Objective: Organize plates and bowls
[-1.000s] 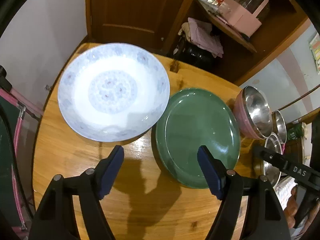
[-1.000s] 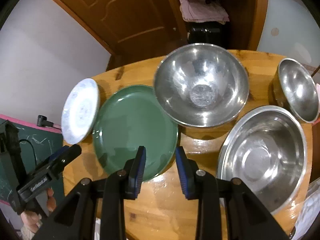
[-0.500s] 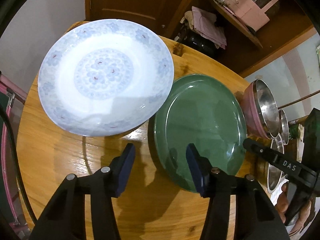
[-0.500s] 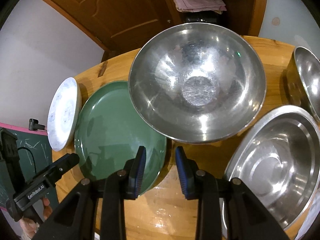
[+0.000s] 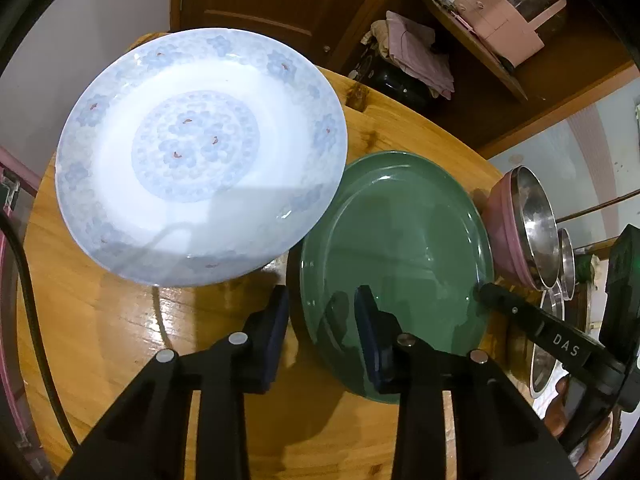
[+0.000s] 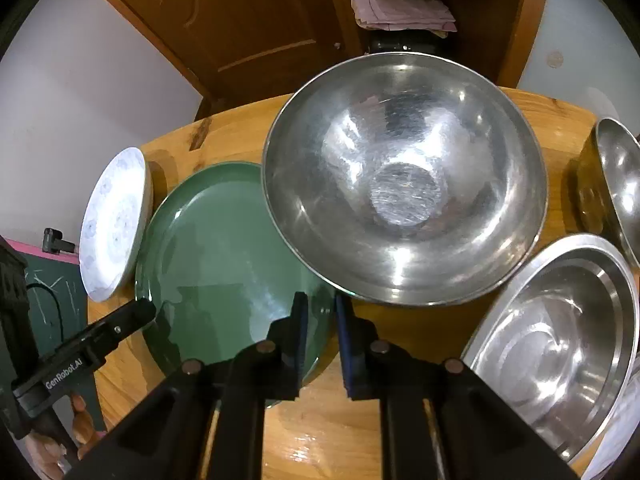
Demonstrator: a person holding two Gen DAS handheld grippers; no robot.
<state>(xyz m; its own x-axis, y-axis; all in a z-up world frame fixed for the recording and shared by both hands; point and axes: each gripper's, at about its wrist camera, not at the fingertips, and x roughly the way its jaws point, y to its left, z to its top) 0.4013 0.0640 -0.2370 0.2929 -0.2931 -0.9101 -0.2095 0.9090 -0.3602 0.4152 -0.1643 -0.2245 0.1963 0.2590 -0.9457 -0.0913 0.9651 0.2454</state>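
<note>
1. Round wooden table: it carries all the crockery, spread out singly rather than stacked. The sorting looks barely begun.
2. Wide steel basin: at 4 o'clock in the right wrist view, resting flat. It is probably the base for nesting the other bowls.
3. Deep steel bowl: it fills the centre of that view, and its near rim reaches the tips of the right-hand tongs. I judge it the next bowl to be handled.
4. Green plate: it lies flat at 3 o'clock from the patterned plate and partly under the deep bowl's overhanging rim. As the broader plate, it suits the bottom of a plate stack.
5. Blue-patterned white plate: at 10 o'clock in the left wrist view, its rim reaches over the green plate's edge.
6. Small steel bowl: at 3 o'clock in the right wrist view, well apart from the plates.
7. Left gripper: the tongs are released. The jaws stand apart and straddle the green plate's near rim, one finger outside it and one over it, with no contact visible.
8. Right gripper: the jaws are drawn to a narrow slit at the deep bowl's rim. I cannot tell whether they pinch that rim or merely meet it.
</note>
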